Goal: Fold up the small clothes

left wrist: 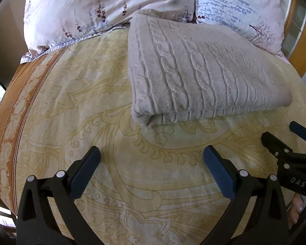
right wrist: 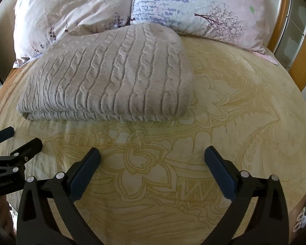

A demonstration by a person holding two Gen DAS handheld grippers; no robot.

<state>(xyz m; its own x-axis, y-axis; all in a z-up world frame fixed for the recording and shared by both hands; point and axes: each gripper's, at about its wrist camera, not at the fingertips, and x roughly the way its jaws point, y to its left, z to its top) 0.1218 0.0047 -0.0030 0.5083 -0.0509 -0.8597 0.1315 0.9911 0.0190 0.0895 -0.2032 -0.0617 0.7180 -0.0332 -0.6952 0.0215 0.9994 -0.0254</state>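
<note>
Both tongs, left (left wrist: 152, 155) and right (right wrist: 152, 155), hang apart and empty, knit (right wrist: 110, 75) looks folded already, so I'd just back off.

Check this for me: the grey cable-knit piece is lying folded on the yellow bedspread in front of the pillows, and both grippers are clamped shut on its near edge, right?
Not quite. The grey cable-knit piece does lie folded on the yellow bedspread in front of the pillows, but neither gripper holds it. Both wrist views show the left gripper and right gripper open, over bare bedspread short of the near edge.
</note>
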